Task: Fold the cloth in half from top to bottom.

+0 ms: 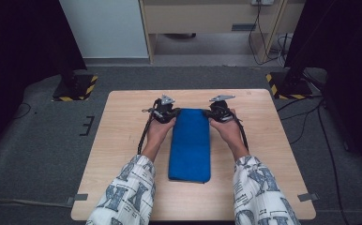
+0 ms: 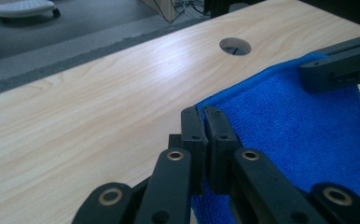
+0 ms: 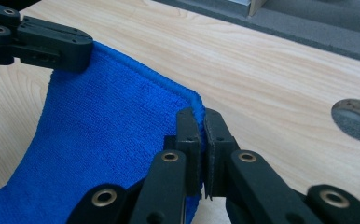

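A blue folded towel (image 1: 189, 145) lies lengthwise on the wooden table (image 1: 123, 140), its far end lifted a little. My left gripper (image 1: 169, 112) is shut on the towel's far left corner. In the left gripper view the black jaws of the left gripper (image 2: 204, 116) pinch the towel (image 2: 285, 126) edge, and the other gripper (image 2: 339, 65) holds the opposite corner. My right gripper (image 1: 213, 113) is shut on the far right corner; in the right gripper view the right gripper (image 3: 200, 119) clamps the towel (image 3: 108, 126) hem, with the left gripper (image 3: 43, 44) at upper left.
A round cable hole (image 2: 235, 46) is cut in the table near its far edge, the same cable hole (image 3: 357, 119) showing beside the right jaws. Stand bases with yellow-black tape (image 1: 75, 87) sit on the grey carpet at both far corners. A wooden cabinet (image 1: 207, 23) stands behind.
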